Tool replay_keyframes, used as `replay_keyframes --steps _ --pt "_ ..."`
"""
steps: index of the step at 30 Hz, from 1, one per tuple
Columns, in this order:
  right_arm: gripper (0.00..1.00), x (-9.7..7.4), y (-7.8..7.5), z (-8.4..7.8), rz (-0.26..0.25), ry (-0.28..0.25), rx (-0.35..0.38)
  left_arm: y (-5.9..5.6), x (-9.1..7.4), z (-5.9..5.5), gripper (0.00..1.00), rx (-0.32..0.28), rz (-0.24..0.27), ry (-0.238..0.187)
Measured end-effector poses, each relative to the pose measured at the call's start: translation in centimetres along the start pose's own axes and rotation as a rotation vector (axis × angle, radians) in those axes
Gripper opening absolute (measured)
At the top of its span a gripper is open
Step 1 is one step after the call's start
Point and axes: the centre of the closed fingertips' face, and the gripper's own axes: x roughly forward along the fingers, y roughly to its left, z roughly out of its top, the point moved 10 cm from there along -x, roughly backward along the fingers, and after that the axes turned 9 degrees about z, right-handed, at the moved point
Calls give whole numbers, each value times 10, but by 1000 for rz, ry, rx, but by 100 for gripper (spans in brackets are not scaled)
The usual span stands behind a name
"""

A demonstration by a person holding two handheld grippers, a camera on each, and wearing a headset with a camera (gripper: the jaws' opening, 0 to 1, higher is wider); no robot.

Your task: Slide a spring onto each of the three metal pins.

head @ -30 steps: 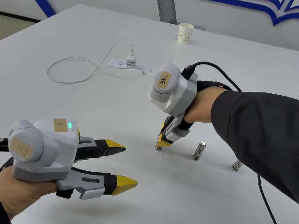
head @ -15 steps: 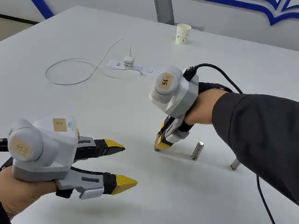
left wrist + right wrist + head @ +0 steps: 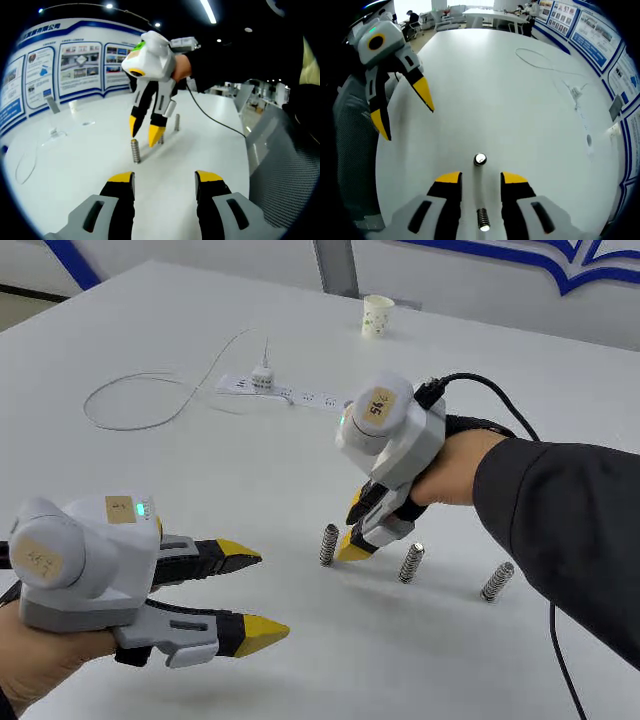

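Since a second ago our right tongs (image 3: 352, 532) have let go of the left spring (image 3: 328, 545) and drawn off just to its right. That spring now stands free and upright on the desk (image 3: 180, 470). These tongs point steeply down with their tips close above the desk, jaws parted and holding nothing. The right hand (image 3: 455, 468) wraps round the grip and the dark sleeve (image 3: 560, 530) runs off to the right. Our left tongs (image 3: 258, 595) lie nearly level at the near left, aimed right toward the springs, jaws spread and empty.

We count three springs in a row, all upright: the left one, the middle spring (image 3: 411, 562) just right of the right tongs, and the right spring (image 3: 497, 581) near the sleeve. In the right gripper view a shiny pin head (image 3: 480, 159) shows at the top of the spring just beyond the tips.

Bare desk lies wide open between the left tongs and the row. Far off sit one power strip (image 3: 290, 393) with one white plug (image 3: 262, 375) in it, and one paper cup (image 3: 376, 315) near the far edge.
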Motion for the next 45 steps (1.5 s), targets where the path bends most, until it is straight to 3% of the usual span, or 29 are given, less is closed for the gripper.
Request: replay_keyframes --steps 14,34,45 --pt "43 -17 5 -26 -41 -76 56 -4 8 8 50 11 -14 -4" --pt "58 -45 11 -74 -155 -183 150 -4 16 13 52 15 -26 0" --pt "62 -59 22 -105 -217 -242 227 -2 17 15 54 4 -21 -11"
